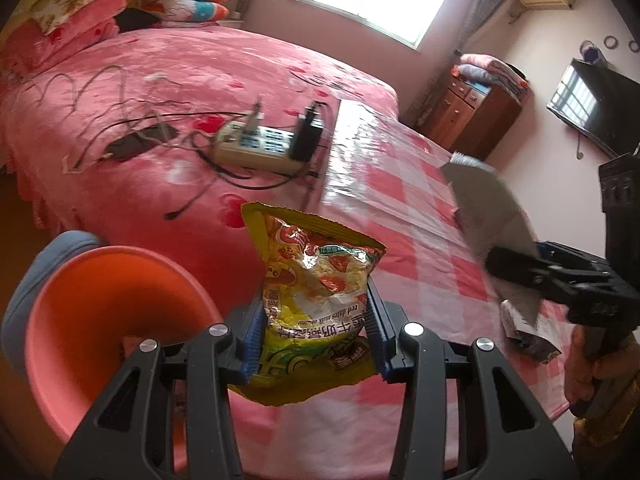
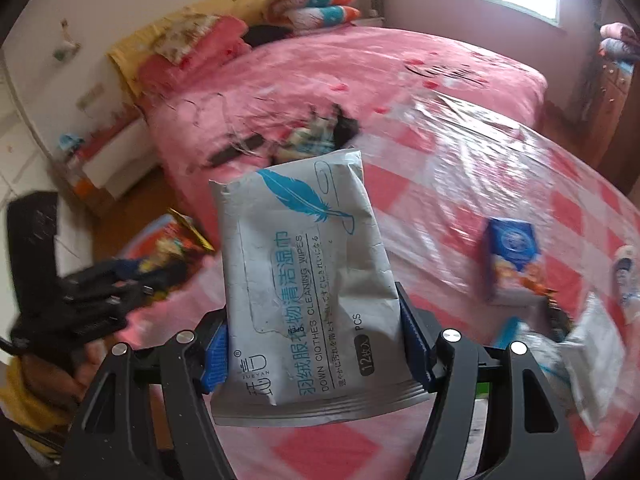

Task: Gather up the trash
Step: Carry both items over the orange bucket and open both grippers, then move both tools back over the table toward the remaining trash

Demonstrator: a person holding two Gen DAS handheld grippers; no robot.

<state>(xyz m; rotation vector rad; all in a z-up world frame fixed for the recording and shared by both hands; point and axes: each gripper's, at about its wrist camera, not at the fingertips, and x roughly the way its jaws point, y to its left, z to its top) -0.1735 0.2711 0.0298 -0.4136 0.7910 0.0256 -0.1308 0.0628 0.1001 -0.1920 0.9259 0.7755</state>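
My left gripper (image 1: pixel 316 320) is shut on a yellow snack bag (image 1: pixel 316 280), which stands upright between its blue pads, just right of an orange bin (image 1: pixel 100 320). My right gripper (image 2: pixel 316 344) is shut on a grey pack of cleaning wipes (image 2: pixel 304 272) with a blue feather print, held above the pink checked tablecloth (image 2: pixel 460 208). In the left wrist view the right gripper (image 1: pixel 520 276) and its wipes pack (image 1: pixel 488 208) show at the right. In the right wrist view the left gripper (image 2: pixel 120 284) shows blurred at the left with the snack bag (image 2: pixel 176 240).
A small blue box (image 2: pixel 512 256) and white wrappers (image 2: pixel 592 356) lie on the table at the right. A power strip (image 1: pixel 256 144) with tangled cables sits on the pink bed behind. A wooden cabinet (image 1: pixel 468 112) stands beyond the table.
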